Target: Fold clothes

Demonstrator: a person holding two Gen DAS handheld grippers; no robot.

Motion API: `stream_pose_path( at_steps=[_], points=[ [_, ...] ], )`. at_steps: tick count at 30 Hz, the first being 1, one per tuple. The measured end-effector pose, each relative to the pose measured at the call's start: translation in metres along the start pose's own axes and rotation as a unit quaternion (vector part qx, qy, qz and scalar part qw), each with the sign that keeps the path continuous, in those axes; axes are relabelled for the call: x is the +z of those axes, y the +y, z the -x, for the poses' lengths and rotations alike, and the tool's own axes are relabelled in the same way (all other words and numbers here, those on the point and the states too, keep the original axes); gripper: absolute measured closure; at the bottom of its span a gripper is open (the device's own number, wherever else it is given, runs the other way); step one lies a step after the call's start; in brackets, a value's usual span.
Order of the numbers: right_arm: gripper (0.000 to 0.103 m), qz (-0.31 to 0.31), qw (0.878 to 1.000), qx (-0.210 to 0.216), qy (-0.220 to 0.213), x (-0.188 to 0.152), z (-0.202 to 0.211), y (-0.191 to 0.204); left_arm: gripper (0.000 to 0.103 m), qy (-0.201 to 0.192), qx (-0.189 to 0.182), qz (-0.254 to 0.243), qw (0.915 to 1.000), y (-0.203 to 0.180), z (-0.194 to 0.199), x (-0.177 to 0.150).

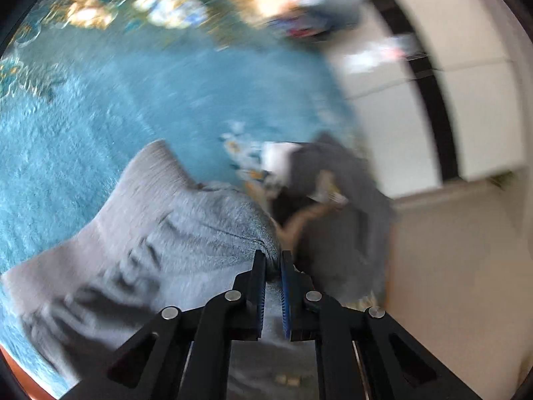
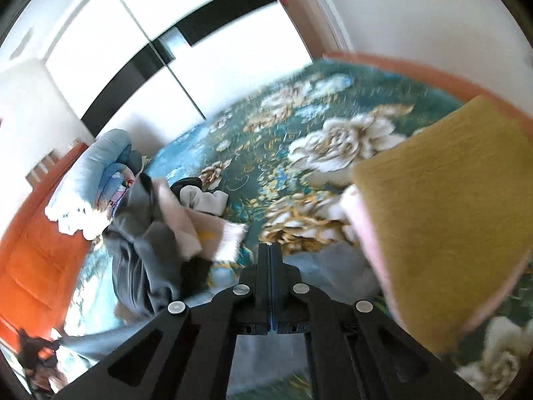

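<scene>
A light grey garment [image 1: 166, 233] lies bunched on the teal bedspread [image 1: 133, 100], one fold raised to my left gripper [image 1: 273, 260], which is shut on that fold. In the right wrist view my right gripper [image 2: 269, 248] has its pads pressed fully together. Pale grey fabric [image 2: 333, 270] spreads out from under its tips like a tent, so it appears shut on the garment's edge. Both views are blurred.
A heap of dark grey and beige clothes [image 2: 150, 233] lies left of the right gripper, seen also as the dark heap [image 1: 339, 200]. A folded mustard cloth [image 2: 433, 206] sits on the right. White wardrobe doors [image 2: 116, 33] and an orange wooden bed end [image 2: 40, 250] border the flowered bedspread [image 2: 299, 126].
</scene>
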State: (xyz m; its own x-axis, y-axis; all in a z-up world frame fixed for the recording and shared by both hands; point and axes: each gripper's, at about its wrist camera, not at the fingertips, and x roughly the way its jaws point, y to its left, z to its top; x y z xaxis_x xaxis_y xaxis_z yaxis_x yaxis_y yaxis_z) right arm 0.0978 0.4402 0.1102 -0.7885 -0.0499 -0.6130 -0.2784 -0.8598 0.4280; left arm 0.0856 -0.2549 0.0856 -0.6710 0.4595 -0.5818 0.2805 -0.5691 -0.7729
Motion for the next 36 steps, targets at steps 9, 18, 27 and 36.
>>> stream_pose_path(
  at_steps=[9,18,27,36],
  points=[
    [0.100,-0.065,0.989,0.071,0.115,-0.056,-0.042,-0.015,0.095,0.001,0.027,0.048,0.9985,0.095,0.008,-0.071],
    [0.046,-0.150,0.977,0.028,0.150,-0.051,-0.141,0.013,0.095,0.006,0.010,0.037,0.9992,0.108,0.001,-0.079],
    [0.100,-0.189,0.971,-0.005,0.144,-0.035,-0.157,0.010,0.095,0.006,-0.012,0.016,0.9998,0.101,-0.005,-0.054],
    [0.100,-0.050,0.989,0.137,-0.037,-0.002,0.029,0.050,0.095,-0.088,-0.086,-0.088,0.9885,0.049,0.067,-0.051]
  ],
)
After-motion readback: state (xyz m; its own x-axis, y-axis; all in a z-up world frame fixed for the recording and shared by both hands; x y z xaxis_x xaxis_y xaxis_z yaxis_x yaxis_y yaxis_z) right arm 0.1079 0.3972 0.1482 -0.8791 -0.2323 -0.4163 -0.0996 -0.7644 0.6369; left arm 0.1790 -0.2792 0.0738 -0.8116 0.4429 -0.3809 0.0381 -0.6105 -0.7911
